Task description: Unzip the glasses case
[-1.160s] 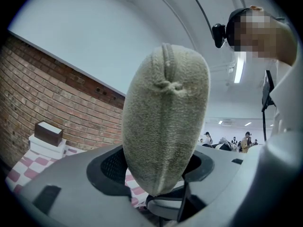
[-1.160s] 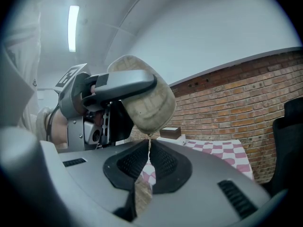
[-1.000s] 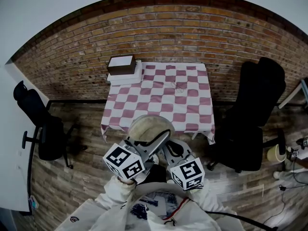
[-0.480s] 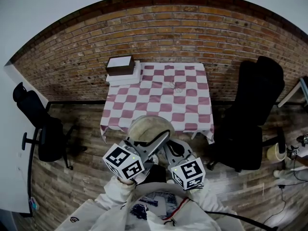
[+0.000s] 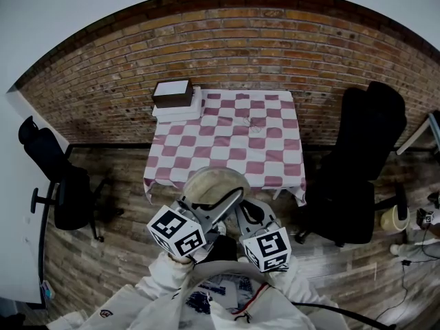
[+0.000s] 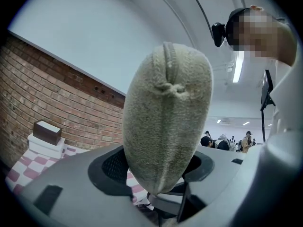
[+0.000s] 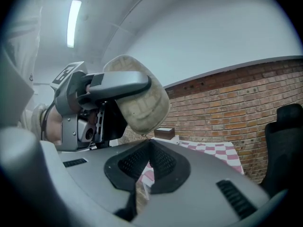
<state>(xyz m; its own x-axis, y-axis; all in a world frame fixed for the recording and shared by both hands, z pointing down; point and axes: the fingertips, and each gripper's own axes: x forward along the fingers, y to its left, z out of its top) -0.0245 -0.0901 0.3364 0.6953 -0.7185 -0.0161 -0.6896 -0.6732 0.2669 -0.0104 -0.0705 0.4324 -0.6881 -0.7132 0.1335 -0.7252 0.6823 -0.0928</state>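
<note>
Almost nothing has shifted in the last second: both grippers hold where they were, so the unzipping, I judge, has not begun. The left gripper (image 6: 159,168) is clenched on one end of the glasses case (image 6: 165,122), held in the air near the person, short of the far checked table (image 5: 227,139). The right gripper (image 7: 149,145) is pinched tight just under the case's tip (whether it has caught a zip tab, I cannot tell). The case is a beige, fuzzy oval, and its zip seam (image 6: 166,63) looks closed.

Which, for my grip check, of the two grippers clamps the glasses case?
The left gripper: the glasses case sits between its jaws; the right gripper has its jaws closed together.
</note>
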